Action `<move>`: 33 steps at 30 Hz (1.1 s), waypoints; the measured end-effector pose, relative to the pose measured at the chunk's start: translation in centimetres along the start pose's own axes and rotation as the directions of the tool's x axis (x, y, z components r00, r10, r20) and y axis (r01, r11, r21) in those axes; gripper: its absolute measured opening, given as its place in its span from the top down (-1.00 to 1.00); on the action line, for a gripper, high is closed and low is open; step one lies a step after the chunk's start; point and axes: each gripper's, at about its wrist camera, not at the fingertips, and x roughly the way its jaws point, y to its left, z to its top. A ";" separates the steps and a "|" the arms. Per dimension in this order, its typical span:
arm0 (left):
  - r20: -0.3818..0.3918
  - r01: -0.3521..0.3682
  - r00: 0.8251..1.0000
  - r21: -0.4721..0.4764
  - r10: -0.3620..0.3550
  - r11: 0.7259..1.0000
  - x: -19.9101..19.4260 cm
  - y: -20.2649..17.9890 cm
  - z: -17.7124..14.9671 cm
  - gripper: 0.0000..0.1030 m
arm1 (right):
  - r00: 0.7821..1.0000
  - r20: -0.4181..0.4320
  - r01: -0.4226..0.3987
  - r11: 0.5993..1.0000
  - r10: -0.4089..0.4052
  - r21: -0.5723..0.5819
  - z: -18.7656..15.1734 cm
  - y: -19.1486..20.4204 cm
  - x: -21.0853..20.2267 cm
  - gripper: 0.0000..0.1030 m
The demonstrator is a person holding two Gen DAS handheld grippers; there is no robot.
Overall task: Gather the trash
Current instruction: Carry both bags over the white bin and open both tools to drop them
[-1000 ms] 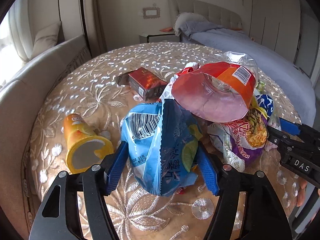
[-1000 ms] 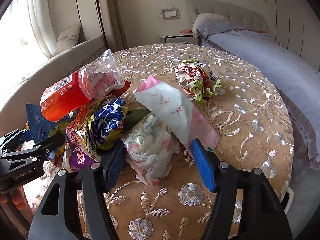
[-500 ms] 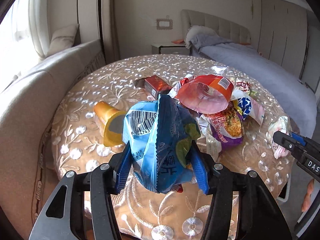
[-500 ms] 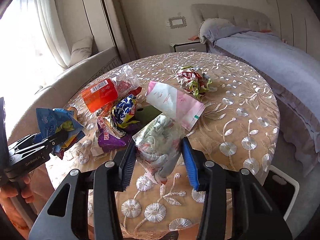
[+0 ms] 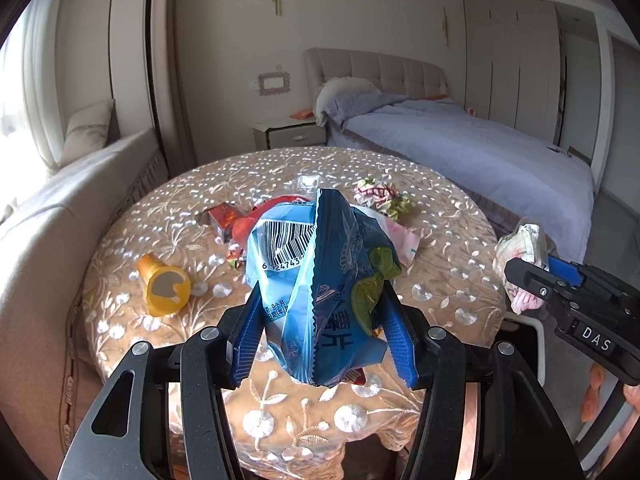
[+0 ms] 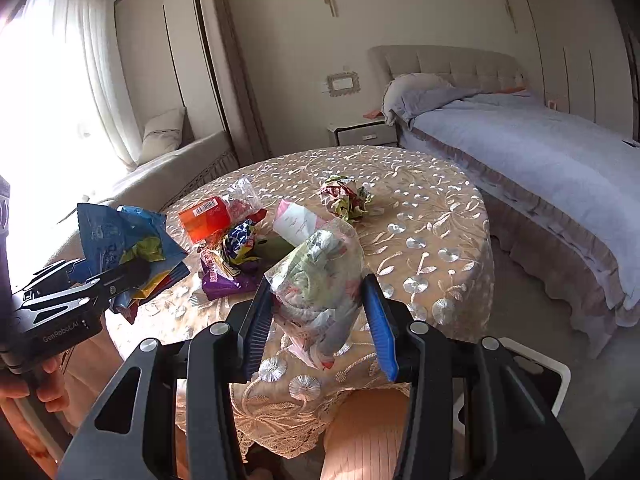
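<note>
Trash in both grippers, held clear above the near edge of the round table (image 5: pixel 168 216) with its gold embroidered cloth. Left gripper (image 5: pixel 322 338) has its blue pads pressed against either side of a blue snack bag (image 5: pixel 316 292) — barcode panel facing the camera, serrated seam running down the middle, a green lime print on its right face. Right gripper (image 6: pixel 320 320) is clamped on a crumpled clear wrapper (image 6: pixel 320 280) stuffed with pale paper, the wad bulging above and below the pads. Each tool shows in the other's view: right gripper at the far right of the left camera, wrapper sticking out past its tip; left gripper at the lower left of the right camera, blue bag fanned open above it. On the cloth, a loose heap near the middle — orange-red bag (image 6: pixel 208 218), purple snack packet (image 6: pixel 226 276), blue-and-yellow wrapper (image 6: pixel 240 240), pink-and-white pouch (image 6: pixel 298 220). Apart from the heap, toward the far right of the table, a balled wrapper in red, white and green (image 6: pixel 346 200). On the left side, a yellow cup (image 5: pixel 164 290) lies tipped over, foil lid toward the camera; a small red box (image 5: pixel 224 218) sits beyond it, just beside the heap. Bed (image 6: pixel 540 152) with a lavender cover behind the table, nightstand (image 5: pixel 290 132) against the back wall, sofa (image 5: pixel 60 208) along the left
</note>
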 end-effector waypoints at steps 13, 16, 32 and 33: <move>-0.040 0.235 0.972 0.237 -0.232 0.943 2.6 -12.5 0.6 -0.05 | 0.971 0.035 0.235 0.972 -0.235 0.004 -1.4 -7.7 -5.8 0.10; -0.068 0.273 0.962 0.291 -0.265 0.917 3.7 -15.1 0.3 -0.05 | 0.960 0.017 0.281 0.960 -0.281 0.008 -2.1 -9.6 -6.2 0.10; -0.407 0.512 0.853 0.526 -0.327 0.679 15.4 -28.9 -4.9 -0.06 | 0.904 -0.242 0.321 0.934 -0.351 -0.157 -8.9 -21.6 -1.3 0.09; -0.423 0.516 0.850 0.543 -0.315 0.662 16.3 -29.5 -5.5 -0.06 | 0.900 -0.278 0.300 0.940 -0.335 -0.159 -9.4 -22.3 -0.6 0.09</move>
